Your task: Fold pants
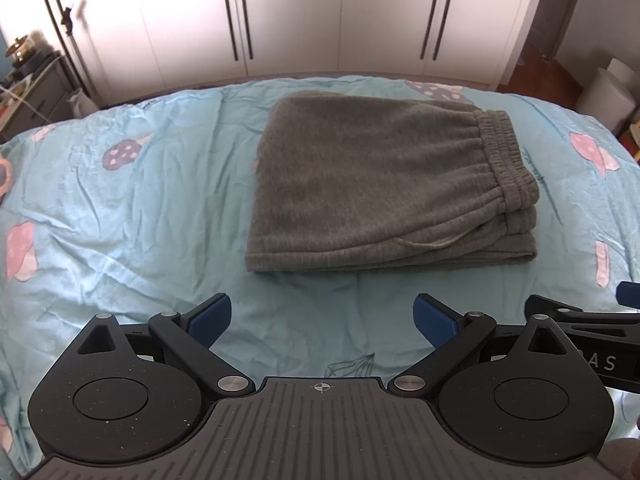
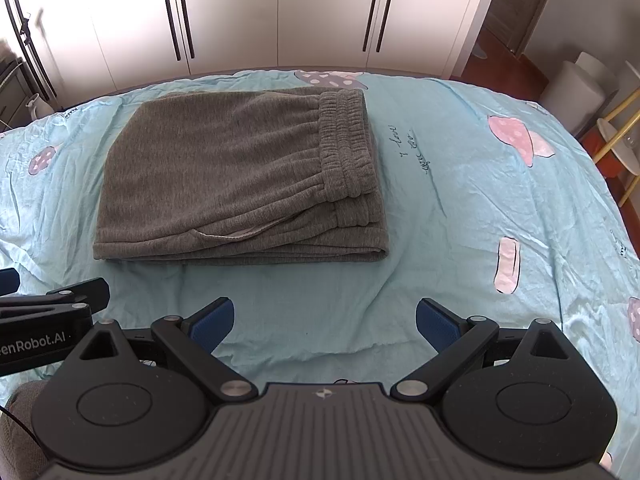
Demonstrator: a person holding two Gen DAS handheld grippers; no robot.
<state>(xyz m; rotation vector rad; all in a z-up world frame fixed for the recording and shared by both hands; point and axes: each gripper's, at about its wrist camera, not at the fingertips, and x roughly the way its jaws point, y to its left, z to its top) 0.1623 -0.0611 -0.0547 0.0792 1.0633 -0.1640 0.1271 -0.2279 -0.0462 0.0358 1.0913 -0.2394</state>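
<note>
Grey sweatpants (image 1: 372, 184) lie folded into a flat rectangular stack on the light blue bedsheet (image 1: 120, 200), with the elastic waistband (image 1: 504, 156) on top at the right. The pants also show in the right wrist view (image 2: 228, 176). My left gripper (image 1: 323, 322) is open and empty, held above the sheet just in front of the stack's near edge. My right gripper (image 2: 325, 324) is open and empty, in front of the stack's near right corner. The two grippers are side by side; each shows at the edge of the other's view.
The sheet (image 2: 480, 208) has pink and purple mushroom prints and covers the bed. White wardrobe doors (image 1: 320, 12) stand behind the bed. A grey nightstand (image 1: 36, 92) is at the far left. White cylinders (image 2: 580, 84) and a yellow rack are at the right.
</note>
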